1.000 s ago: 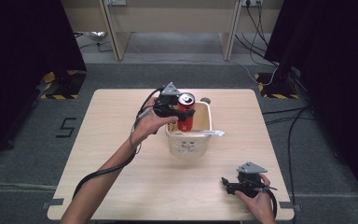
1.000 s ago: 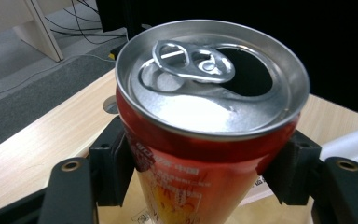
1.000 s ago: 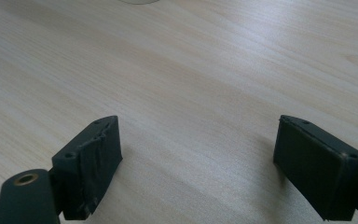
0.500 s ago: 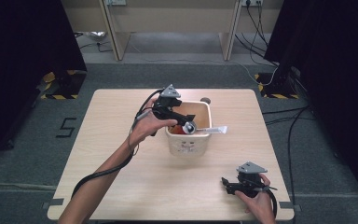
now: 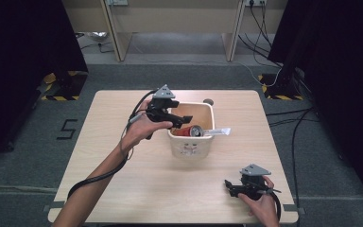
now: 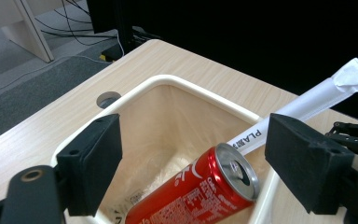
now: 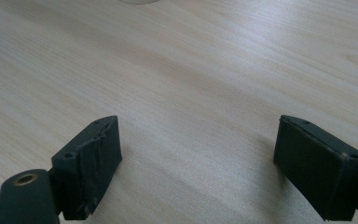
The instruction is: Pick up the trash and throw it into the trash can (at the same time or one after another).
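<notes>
From the high view, the left gripper (image 5: 182,119) is held over the near-left rim of the cream plastic bin (image 5: 207,144) that stands near the middle of the pale wooden table (image 5: 123,189). Its jaws have just been opening and then eased slightly closer, and they now stand apart with nothing clamped between them. The red aluminium drink can (image 5: 192,131) lies on its side inside the bin, its silver top turned toward the near wall, just beyond and below the jaw tips. A long white paper-wrapped straw (image 5: 216,132) rests across the bin's right rim, one end sticking out over the table. The right gripper (image 5: 230,187) sits low at the near-right part of the table, well apart from the bin (a hand wraps its body from below).

In the left gripper view, the two black jaws stand wide, one at each side, and the red can (image 6: 200,193) lies tilted in the bin (image 6: 168,84) between and beyond them, touched by neither pad. The wrapped straw (image 6: 307,105) leans on the rim just past the can's top.

In the right gripper view, the jaws stand wide apart above bare wooden table (image 7: 191,70), with nothing between them.
</notes>
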`<state>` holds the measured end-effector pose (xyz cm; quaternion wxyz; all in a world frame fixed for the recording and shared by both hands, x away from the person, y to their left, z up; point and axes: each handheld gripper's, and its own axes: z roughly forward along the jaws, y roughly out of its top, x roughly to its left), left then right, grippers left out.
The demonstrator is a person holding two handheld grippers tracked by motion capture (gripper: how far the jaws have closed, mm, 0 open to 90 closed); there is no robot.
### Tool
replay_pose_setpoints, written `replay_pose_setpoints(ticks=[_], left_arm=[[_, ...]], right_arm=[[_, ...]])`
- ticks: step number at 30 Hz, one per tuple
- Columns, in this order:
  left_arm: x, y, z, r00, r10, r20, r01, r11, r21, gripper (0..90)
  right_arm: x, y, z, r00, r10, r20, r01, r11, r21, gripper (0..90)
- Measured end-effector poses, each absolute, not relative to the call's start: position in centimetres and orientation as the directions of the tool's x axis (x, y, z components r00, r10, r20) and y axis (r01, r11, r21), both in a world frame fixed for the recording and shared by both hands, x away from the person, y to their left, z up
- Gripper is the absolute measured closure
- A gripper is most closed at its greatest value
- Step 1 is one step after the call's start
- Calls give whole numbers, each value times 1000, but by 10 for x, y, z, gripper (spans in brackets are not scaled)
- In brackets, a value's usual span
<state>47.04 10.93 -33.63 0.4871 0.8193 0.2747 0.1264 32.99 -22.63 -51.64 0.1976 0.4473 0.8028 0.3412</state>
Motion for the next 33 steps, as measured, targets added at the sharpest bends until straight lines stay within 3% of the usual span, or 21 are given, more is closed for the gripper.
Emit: replay_pose_setpoints(ticks=[33], left_arm=[[422,194,-360,764,637,-100,341,-269,901,192]], right_arm=[[329,-226,-516,-519,854,-8,586,363,724,151]])
